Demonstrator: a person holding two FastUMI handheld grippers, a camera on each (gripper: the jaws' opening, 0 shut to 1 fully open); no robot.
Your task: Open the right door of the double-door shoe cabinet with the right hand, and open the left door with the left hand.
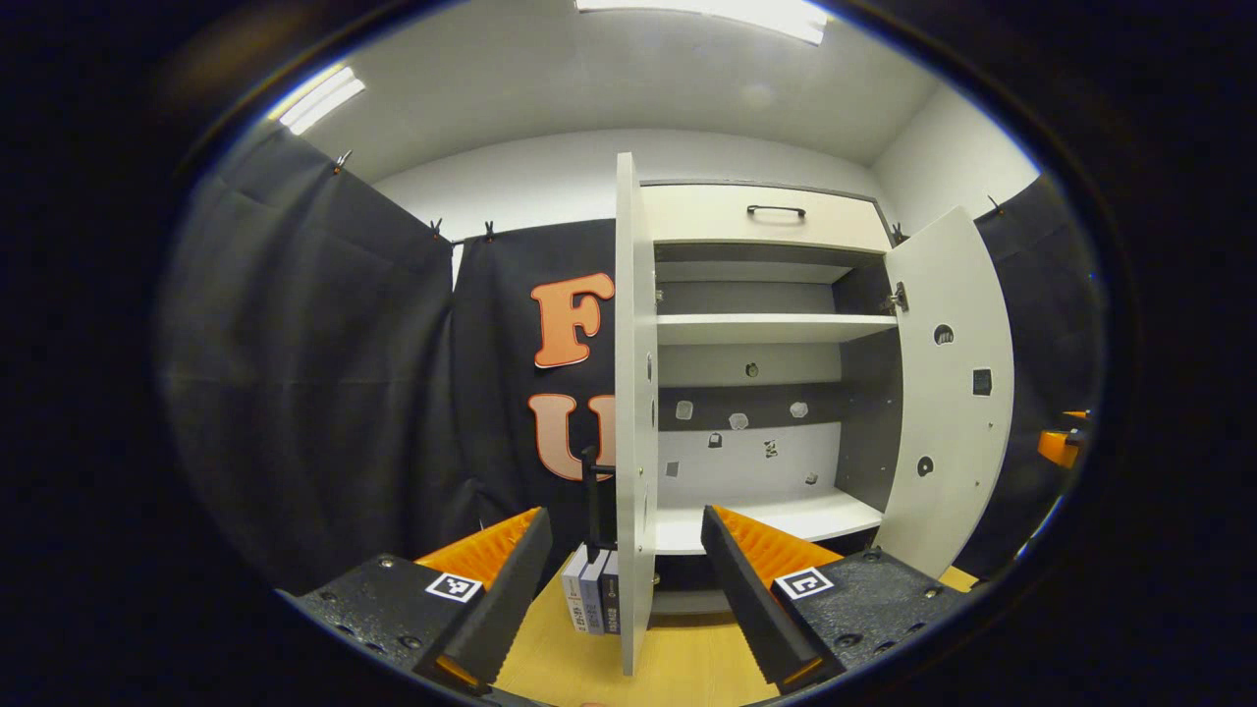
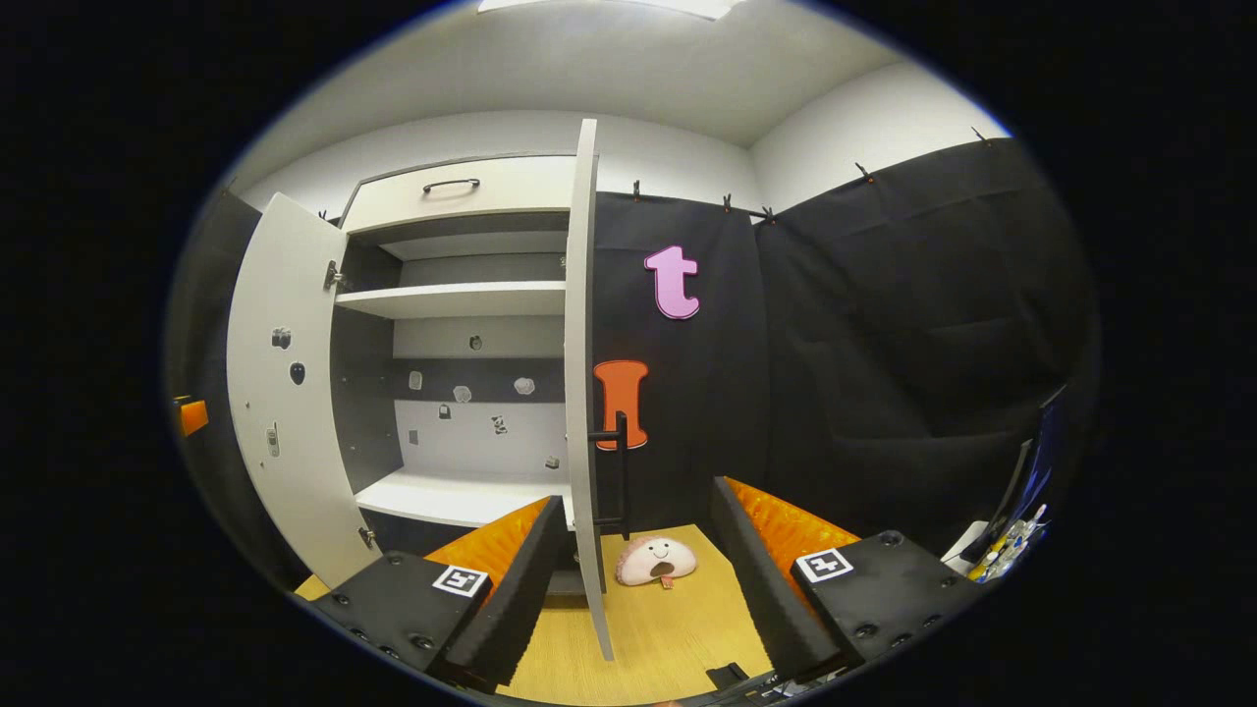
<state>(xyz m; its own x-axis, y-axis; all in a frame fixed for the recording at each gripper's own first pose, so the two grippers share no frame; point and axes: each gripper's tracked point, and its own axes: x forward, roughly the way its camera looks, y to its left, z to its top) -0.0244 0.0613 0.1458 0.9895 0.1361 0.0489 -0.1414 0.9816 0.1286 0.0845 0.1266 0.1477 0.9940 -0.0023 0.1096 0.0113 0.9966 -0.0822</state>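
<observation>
Both tongs, left (image 1: 628,589) and right (image 2: 638,579), gape wide, holding nothing; I judge both white cabinet doors (image 1: 633,393) (image 2: 581,373) open, task essentially done.

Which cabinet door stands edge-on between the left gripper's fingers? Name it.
The left door, seen edge-on between the left gripper fingers; the right door stands open farther right, showing its inner face.

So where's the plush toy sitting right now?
In the right gripper view, the plush toy lies on the wooden floor, just right of the open right door, below its handle.
</observation>
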